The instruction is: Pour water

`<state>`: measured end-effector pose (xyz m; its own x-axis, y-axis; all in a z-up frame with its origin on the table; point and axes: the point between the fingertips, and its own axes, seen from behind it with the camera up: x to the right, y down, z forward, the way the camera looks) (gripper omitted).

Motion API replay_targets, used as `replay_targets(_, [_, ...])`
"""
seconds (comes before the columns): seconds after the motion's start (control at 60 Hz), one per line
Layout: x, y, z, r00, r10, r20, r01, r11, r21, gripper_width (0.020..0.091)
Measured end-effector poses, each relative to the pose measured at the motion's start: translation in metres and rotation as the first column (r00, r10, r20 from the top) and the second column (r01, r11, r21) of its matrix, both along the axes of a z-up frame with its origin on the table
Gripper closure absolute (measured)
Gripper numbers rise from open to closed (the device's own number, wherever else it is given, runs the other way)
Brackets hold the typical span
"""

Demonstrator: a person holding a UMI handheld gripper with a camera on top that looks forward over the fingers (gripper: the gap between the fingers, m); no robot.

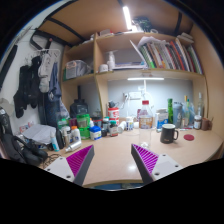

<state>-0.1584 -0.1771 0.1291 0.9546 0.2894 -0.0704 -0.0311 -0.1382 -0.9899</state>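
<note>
A dark mug [169, 133] stood upright on the far right part of the worktop [115, 150], its handle turned to the right. Left of it, just apart, stood a clear plastic bottle [146, 117] with a red cap, upright against the back row of clutter. Both stood well beyond the fingers of the hand-held gripper [112, 160], nothing between its spread pads

Mug [168, 133] on desk [120, 152], bottles [146, 116] behind it (against the wall), shelf [140, 72] above
</note>
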Motion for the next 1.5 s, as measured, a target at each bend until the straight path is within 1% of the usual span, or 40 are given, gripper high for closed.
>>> replay_targets(0.083, [0.000, 0.000, 0.005, 1.000, -0.002, -0.010, 0.003, 1.000, 0.015, 0.0267])
replay_targets(0.2, [-0.009, 0.000, 0.009, 0.999, 0.030, -0.019, -0.029, 0.999, 0.023, 0.0266])
replay_targets(0.35, [-0.005, 0.007, 0.012, 1.000, 0.016, 0.007, -0.016, 0.999, 0.040, 0.0266])
replay_targets(0.483, [0.015, 0.028, 0.012, 0.999, -0.014, 0.041, 0.012, 0.999, 0.049, 0.0266])
replay_targets(0.617, [0.056, 0.065, 0.007, 0.995, -0.080, 0.056, 0.077, 0.996, 0.048, 0.0267])
replay_targets(0.7, [0.080, 0.098, 0.006, 0.988, -0.149, 0.034, 0.147, 0.988, 0.054, 0.0267])
replay_targets(0.733, [0.088, 0.112, 0.003, 0.987, -0.162, 0.019, 0.161, 0.986, 0.046, 0.0267])
replay_targets(0.833, [0.092, 0.150, -0.008, 0.984, -0.181, 0.005, 0.181, 0.983, 0.019, 0.0264])
replay_targets(0.967, [0.101, 0.195, -0.025, 0.979, -0.196, 0.054, 0.195, 0.981, 0.014, 0.0266])
replay_targets(1.15, [0.107, 0.248, -0.030, 0.977, -0.202, 0.067, 0.200, 0.979, 0.043, 0.0273])
replay_targets(1.2, [0.103, 0.261, -0.032, 0.979, -0.191, 0.077, 0.187, 0.981, 0.053, 0.0298])
replay_targets(1.217, [0.101, 0.264, -0.032, 0.979, -0.185, 0.085, 0.180, 0.982, 0.059, 0.0321])
replay_targets(1.267, [0.097, 0.273, -0.035, 0.979, -0.170, 0.114, 0.163, 0.984, 0.068, 0.0550])
replay_targets(1.333, [0.106, 0.279, -0.034, 0.969, -0.211, 0.129, 0.202, 0.976, 0.081, 0.0554])
replay_targets(1.35, [0.107, 0.280, -0.033, 0.968, -0.221, 0.123, 0.212, 0.974, 0.082, 0.0582])
replay_targets(1.367, [0.108, 0.281, -0.034, 0.968, -0.224, 0.116, 0.216, 0.973, 0.081, 0.0589])
replay_targets(1.433, [0.103, 0.284, -0.034, 0.974, -0.206, 0.100, 0.197, 0.976, 0.093, 0.0644])
replay_targets(1.467, [0.104, 0.285, -0.034, 0.975, -0.199, 0.097, 0.190, 0.977, 0.093, 0.0643])
replay_targets(1.483, [0.105, 0.285, -0.034, 0.976, -0.196, 0.093, 0.188, 0.978, 0.090, 0.0659])
replay_targets(1.5, [0.105, 0.285, -0.034, 0.977, -0.196, 0.086, 0.189, 0.978, 0.085, 0.0661])
